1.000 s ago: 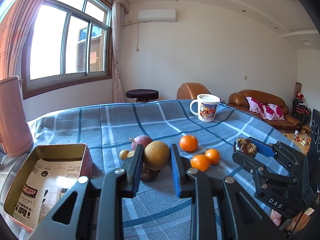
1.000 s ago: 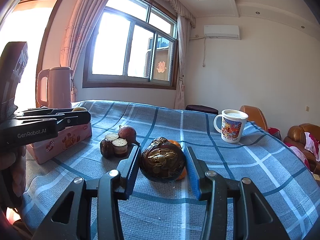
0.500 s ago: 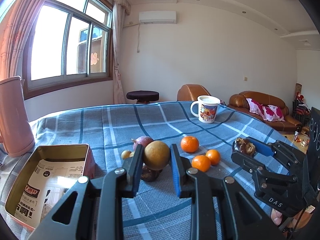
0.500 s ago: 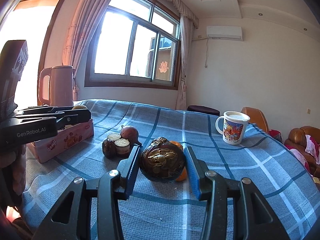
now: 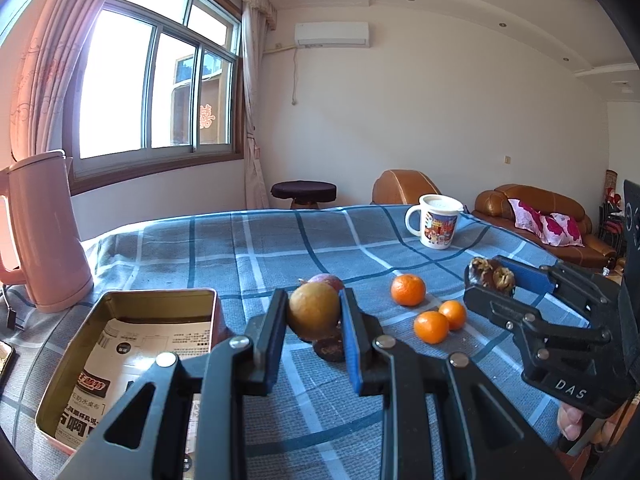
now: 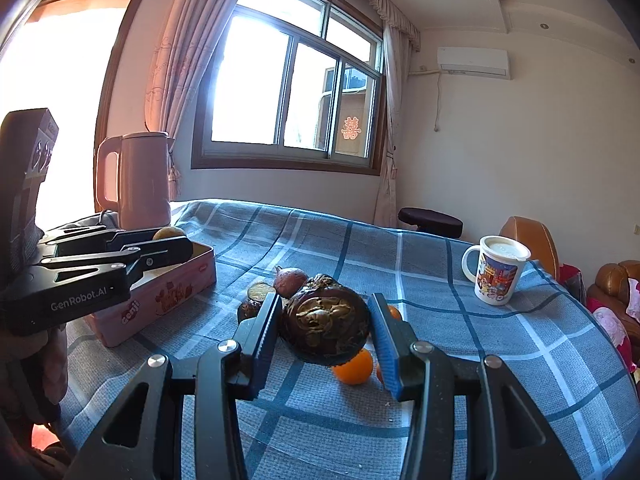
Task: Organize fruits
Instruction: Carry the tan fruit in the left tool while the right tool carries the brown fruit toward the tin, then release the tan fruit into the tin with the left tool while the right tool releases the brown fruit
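Observation:
My left gripper point(image 5: 314, 312) is shut on a round yellow-brown fruit point(image 5: 314, 310), held above the blue plaid table just right of the open pink tin point(image 5: 132, 344). From the right wrist view the left gripper point(image 6: 176, 246) hovers over that tin point(image 6: 160, 300). My right gripper point(image 6: 325, 326) is shut on a dark, wrinkled brown fruit point(image 6: 325, 326), lifted off the cloth; it appears at the right of the left wrist view point(image 5: 490, 274). Three small oranges point(image 5: 408, 290) lie on the cloth, with a purple fruit point(image 6: 290, 280) and dark cut fruit pieces point(image 6: 256, 300) beside them.
A pink kettle point(image 5: 44, 232) stands at the table's left end, behind the tin. A printed white mug point(image 5: 436, 222) sits at the far right of the table. A paper sheet lines the tin's bottom. A stool, brown armchair and sofa stand beyond the table.
Both views have shifted left toward the tin. The right gripper has risen a little with the dark fruit. Both grips are unchanged.

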The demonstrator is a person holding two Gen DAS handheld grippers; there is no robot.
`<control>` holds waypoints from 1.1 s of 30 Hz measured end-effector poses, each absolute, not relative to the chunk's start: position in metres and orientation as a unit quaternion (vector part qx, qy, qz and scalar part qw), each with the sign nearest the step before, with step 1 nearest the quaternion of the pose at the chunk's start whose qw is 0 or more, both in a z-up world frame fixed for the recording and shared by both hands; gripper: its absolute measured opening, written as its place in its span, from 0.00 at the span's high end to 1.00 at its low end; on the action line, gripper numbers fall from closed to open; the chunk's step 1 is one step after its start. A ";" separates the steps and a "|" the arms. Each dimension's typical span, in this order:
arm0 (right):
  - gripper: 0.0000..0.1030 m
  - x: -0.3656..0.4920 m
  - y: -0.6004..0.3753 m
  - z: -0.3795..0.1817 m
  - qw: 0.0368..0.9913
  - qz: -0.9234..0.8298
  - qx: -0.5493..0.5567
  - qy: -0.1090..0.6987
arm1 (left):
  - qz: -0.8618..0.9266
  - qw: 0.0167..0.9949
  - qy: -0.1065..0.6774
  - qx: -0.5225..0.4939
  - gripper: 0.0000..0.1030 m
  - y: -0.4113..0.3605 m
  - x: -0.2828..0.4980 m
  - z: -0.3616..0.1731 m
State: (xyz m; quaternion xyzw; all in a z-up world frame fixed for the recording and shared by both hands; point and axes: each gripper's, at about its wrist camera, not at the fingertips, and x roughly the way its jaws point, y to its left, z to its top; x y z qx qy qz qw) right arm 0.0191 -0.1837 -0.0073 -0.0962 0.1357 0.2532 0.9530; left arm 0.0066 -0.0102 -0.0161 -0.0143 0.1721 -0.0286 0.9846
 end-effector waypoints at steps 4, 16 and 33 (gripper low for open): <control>0.55 0.021 -0.167 0.002 0.947 0.271 -0.106 0.133 | -0.016 0.984 0.178 -0.020 0.74 0.003 0.008 -0.016; 0.55 0.037 -0.118 0.012 0.929 0.314 -0.130 0.146 | 0.022 0.976 0.214 -0.030 0.74 0.038 0.015 -0.024; 0.55 0.047 -0.047 0.012 0.905 0.355 -0.170 0.162 | 0.066 0.967 0.239 -0.051 0.74 0.088 0.017 -0.028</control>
